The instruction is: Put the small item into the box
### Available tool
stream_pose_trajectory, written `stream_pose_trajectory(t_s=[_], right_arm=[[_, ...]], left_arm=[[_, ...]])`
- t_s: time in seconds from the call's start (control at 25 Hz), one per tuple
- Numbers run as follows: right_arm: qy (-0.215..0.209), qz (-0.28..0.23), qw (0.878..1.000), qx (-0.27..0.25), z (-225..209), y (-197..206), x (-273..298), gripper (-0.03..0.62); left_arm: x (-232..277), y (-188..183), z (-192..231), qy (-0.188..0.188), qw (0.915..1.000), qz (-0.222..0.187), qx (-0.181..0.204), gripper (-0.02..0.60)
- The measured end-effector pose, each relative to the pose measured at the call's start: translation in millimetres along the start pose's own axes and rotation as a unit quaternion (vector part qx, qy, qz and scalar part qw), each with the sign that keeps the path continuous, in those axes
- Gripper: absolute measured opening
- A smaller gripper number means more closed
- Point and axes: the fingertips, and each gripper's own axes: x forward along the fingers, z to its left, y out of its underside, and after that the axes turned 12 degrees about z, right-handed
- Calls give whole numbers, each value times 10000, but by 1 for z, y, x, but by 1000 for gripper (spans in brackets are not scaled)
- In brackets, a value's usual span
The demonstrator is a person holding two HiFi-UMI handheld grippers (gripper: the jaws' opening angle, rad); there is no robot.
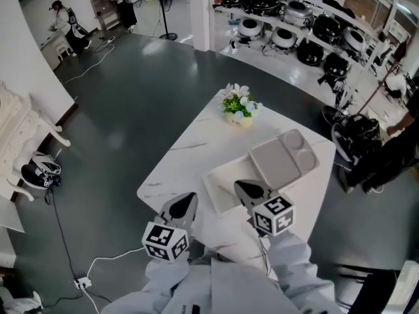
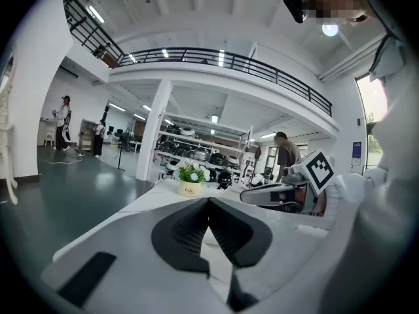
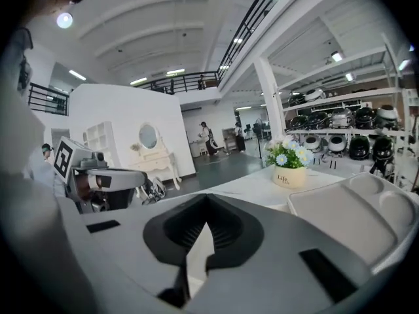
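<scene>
While left gripper (image 1: 191,198) and right gripper (image 1: 239,186) are closed empty, grey box (image 1: 283,157) flat, long axis toward upper right

Left hand-held gripper (image 2: 209,201) jaws were closed tip to tip, nothing between them. Flower pot (image 2: 190,187) stood ahead on the white bench (image 2: 157,198). Right hand-held gripper (image 2: 247,195) was off to the right, with a person (image 2: 286,154) standing behind it.

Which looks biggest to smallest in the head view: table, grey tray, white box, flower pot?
1. table
2. grey tray and white box: they look about alike, and the box is partly covered, so I won't rank these two.
3. flower pot
</scene>
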Motion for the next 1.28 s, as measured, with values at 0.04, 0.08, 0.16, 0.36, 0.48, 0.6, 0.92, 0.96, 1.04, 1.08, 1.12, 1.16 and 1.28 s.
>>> stream_pose_trajectory(t_s=[0.04, 0.08, 0.16, 0.36, 0.48, 0.6, 0.92, 0.96, 1.04, 1.08, 1.12, 1.16, 1.28], right_arm=[[18, -134, 9999, 40, 2, -3, -6, -8], [41, -254, 9996, 66, 4, -6, -12, -8], [96, -463, 9988, 106, 6, -13, -24, -8], [250, -946, 9949, 225, 6, -25, -49, -8], [375, -1284, 9903, 362, 1, -32, -68, -8], [590, -1528, 9857, 392, -5, -38, -87, -8], [991, -1933, 9754, 363, -7, -55, -122, -8], [1031, -1973, 9742, 363, -7, -57, -125, -8], [1098, -2045, 9719, 393, -9, -57, -130, -8], [1147, -2083, 9705, 397, -11, -57, -132, -8], [1208, -2125, 9689, 383, -12, -58, -135, -8], [1266, -2165, 9674, 360, -12, -59, -138, -8], [1361, -2263, 9639, 336, -9, -63, -142, -8]], left_arm=[[-4, -3, -1, -2, 10000, -44, 32, -2], [-7, -6, -2, -4, 9999, -87, 61, -2], [-13, -13, -6, 3, 9998, -164, 131, -2], [-25, -31, -10, 14, 9989, -381, 285, -2], [-33, -41, -13, -15, 9980, -516, 370, -2], [-42, -48, -16, -76, 9971, -650, 400, -2], [-64, -67, -8, -350, 9937, -958, 472, -2], [-68, -68, -5, -386, 9934, -987, 448, -2], [-75, -69, -1, -462, 9926, -1050, 408, -2], [-78, -70, 1, -503, 9920, -1086, 398, -2], [-81, -71, 3, -535, 9915, -1120, 381, -2], [-84, -72, 5, -553, 9912, -1147, 358, -2], [-93, -73, 12, -604, 9902, -1216, 338, -2]])
